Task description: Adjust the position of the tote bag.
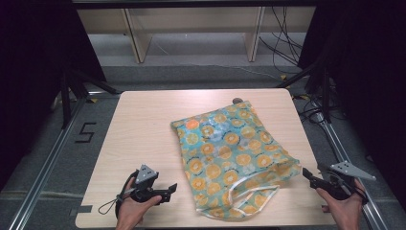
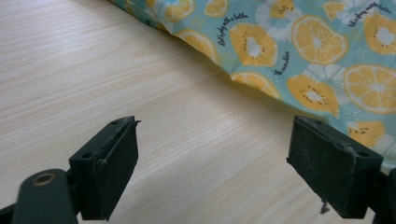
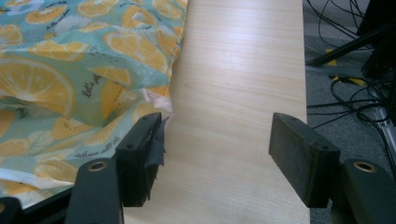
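Here, the scene as labelled lines:

Setting: a pale wooden surface [image 1: 143,139] seen from above, with dark floor and cables around it.

Bag: a thin cloth bag [image 1: 230,153] printed with orange slices on teal lies flat and slightly crumpled on the right half of the surface, its open mouth with a pale hem facing the person.

Left tongs [image 1: 165,191]: held low at the near left, jaws spread wide and empty, pointing toward the bag's left edge, just beside it but not touching.

Right tongs [image 1: 311,176]: held at the near right, jaws parted and empty, with the left jaw just beside the bag's right corner.

Handling: the bag looks light, soft and floppy; it will likely sag and fold when lifted.

Where to hold: probably the hemmed mouth or the near corners, pinching one layer at each side.

Risk: thin cloth may slip or bunch between the pads.
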### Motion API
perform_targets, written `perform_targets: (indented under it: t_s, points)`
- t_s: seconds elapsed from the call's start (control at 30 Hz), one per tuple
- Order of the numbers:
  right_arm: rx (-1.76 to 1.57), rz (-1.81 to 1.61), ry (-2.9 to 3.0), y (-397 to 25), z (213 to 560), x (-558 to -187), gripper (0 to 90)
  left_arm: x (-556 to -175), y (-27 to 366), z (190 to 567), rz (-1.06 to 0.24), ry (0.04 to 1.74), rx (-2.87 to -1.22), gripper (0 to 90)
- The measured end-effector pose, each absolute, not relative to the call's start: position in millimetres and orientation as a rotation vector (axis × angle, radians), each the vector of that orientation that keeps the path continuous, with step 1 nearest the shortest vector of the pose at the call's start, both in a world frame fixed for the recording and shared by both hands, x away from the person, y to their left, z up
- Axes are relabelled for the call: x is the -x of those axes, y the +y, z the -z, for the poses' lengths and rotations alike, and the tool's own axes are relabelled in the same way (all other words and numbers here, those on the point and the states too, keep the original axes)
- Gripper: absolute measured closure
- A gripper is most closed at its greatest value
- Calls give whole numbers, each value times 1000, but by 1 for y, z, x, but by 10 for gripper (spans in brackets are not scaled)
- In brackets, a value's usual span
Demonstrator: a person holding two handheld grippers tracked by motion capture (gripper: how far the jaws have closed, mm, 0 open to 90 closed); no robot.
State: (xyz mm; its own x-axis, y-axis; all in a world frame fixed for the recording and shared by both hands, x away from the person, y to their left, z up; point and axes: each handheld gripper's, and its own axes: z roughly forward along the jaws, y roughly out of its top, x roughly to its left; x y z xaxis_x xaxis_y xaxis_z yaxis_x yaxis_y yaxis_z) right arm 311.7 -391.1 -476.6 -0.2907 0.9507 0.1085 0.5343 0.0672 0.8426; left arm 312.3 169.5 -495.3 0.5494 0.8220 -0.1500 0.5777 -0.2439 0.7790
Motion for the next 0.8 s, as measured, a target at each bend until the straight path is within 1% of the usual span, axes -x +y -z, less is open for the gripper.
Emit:
perform_targets:
  t_s: [0.07, 0.1, 0.17, 0.23, 0.27, 0.3, 0.33, 0.47, 0.5, 0.53, 0.63, 0.67, 0.7, 0.73, 0.77, 0.8]
  points:
    - [-1441, -1131, 1877, -394, 477, -314, 361, -312, 167, 496, -361, 1136, -1918, 153]
    - [-1511, -1157, 1856, -391, 475, -311, 362, -313, 168, 496, -350, 1125, -1939, 153]
    - [-1468, -1157, 1853, -393, 474, -314, 362, -312, 167, 496, -354, 1121, -1938, 153]
    - [-1509, -1174, 1836, -393, 471, -315, 360, -312, 167, 496, -341, 1129, -1931, 153]
    - [-1459, -1160, 1853, -396, 470, -317, 357, -312, 164, 497, -339, 1138, -1894, 152]
    - [-1483, -1196, 1844, -395, 467, -318, 353, -313, 164, 497, -343, 1137, -1892, 152]
    - [-1453, -1186, 1876, -397, 464, -322, 323, -313, 164, 497, -346, 1132, -1898, 153]
    - [-1481, -1223, 1911, -392, 457, -325, 323, -314, 163, 497, -323, 1126, -1912, 153]
    - [-1468, -1230, 1922, -391, 454, -327, 322, -314, 161, 497, -313, 1139, -1891, 153]
    - [-1458, -1235, 1935, -388, 451, -329, 319, -315, 161, 497, -312, 1127, -1914, 153]
    - [-1415, -1246, 1964, -378, 438, -336, 308, -314, 155, 496, -310, 1122, -1897, 153]
    - [-1400, -1259, 2007, -370, 429, -341, 281, -314, 151, 495, -291, 1121, -1886, 153]
    - [-1400, -1259, 2007, -370, 429, -341, 281, -314, 151, 495, -291, 1121, -1886, 153]
    - [-1325, -1240, 2058, -361, 422, -349, 253, -314, 150, 495, -278, 1118, -1890, 153]
    - [-1325, -1240, 2058, -361, 422, -349, 253, -315, 147, 495, -265, 1116, -1880, 153]
    - [-1280, -1231, 2124, -350, 419, -357, 237, -316, 144, 496, -256, 1115, -1872, 153]
